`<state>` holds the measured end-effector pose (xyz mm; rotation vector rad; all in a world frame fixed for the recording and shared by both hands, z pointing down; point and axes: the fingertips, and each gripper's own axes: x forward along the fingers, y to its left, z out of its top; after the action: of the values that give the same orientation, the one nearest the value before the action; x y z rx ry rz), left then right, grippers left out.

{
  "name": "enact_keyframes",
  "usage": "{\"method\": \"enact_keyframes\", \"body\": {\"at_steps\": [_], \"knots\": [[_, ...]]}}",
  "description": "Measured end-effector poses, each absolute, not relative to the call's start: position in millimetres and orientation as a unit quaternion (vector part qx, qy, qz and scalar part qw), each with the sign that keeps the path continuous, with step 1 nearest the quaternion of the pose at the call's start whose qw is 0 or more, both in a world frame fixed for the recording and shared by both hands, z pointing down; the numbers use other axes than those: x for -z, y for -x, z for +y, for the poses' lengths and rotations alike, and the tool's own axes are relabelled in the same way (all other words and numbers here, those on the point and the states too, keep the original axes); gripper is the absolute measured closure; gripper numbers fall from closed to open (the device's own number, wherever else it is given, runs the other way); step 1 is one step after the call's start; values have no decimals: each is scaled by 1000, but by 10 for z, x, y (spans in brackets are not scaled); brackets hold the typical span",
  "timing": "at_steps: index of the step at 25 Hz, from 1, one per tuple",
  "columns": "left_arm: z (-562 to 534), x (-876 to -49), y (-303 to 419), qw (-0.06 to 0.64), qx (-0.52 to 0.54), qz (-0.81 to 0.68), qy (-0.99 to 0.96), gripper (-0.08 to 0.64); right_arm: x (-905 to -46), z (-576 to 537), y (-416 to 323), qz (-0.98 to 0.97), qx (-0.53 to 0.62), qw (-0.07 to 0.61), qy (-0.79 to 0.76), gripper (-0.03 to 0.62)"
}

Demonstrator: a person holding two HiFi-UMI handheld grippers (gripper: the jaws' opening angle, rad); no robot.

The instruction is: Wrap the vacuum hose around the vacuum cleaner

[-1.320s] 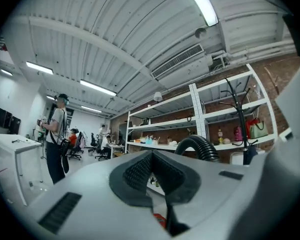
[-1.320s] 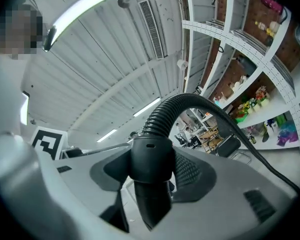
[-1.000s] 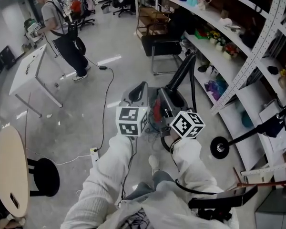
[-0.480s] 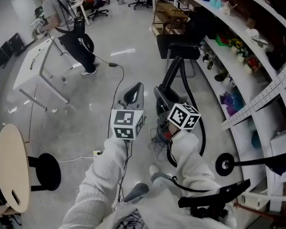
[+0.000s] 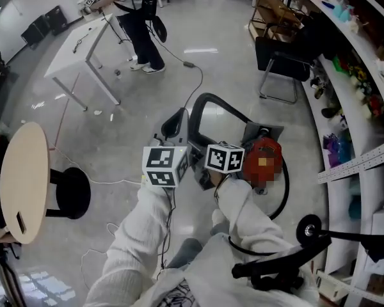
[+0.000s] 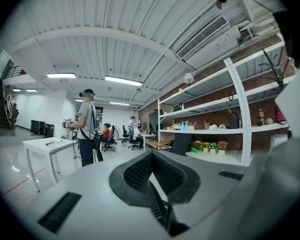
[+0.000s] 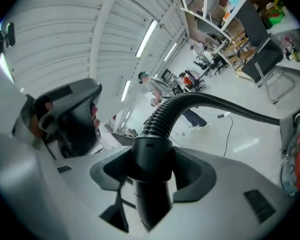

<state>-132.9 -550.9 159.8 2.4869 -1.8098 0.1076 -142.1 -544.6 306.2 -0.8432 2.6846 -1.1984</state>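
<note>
The red and grey vacuum cleaner (image 5: 264,147) lies on the floor just right of my grippers. Its black ribbed hose (image 5: 211,100) arcs up and left from the body, then drops to my right gripper (image 5: 198,162), which is mostly hidden behind its marker cube. In the right gripper view the right gripper (image 7: 152,156) is shut on the smooth cuff of the hose (image 7: 190,104), which rises away between the jaws. My left gripper (image 5: 176,119) sits just left of the hose. It (image 6: 152,171) is shut with nothing between its pads.
A white table (image 5: 83,43) with a person (image 5: 141,24) beside it stands at the back left. A round table (image 5: 22,184) and a black stool (image 5: 70,194) are at the left. A black chair (image 5: 285,62) and shelves (image 5: 365,75) line the right. A stand's round base (image 5: 309,229) lies near my right.
Both grippers have swung across the floor, the right one sinking with the hose end. The hose, which stood up toward the shelves, now bends in a low arc over the vacuum.
</note>
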Motion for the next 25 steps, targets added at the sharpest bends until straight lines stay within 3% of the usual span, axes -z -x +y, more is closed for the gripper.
{"method": "enact_keyframes", "body": {"at_steps": [3,7,15,25], "knots": [[-5043,-1685,1623,38,-26,-597,-801,558,-3419,-4711,1865,882,407,-26,237,356],[-4344,-1855,1789,49,-25,-593,-803,558,-3745,-3610,2209,882,429,-68,185,356],[-3367,-2306,1584,94,-35,-562,-821,558,-4410,-1758,2070,866,449,-161,149,356],[-2718,-2795,885,125,-43,-540,-831,558,-4624,-1103,1105,866,448,-144,168,356]]}}
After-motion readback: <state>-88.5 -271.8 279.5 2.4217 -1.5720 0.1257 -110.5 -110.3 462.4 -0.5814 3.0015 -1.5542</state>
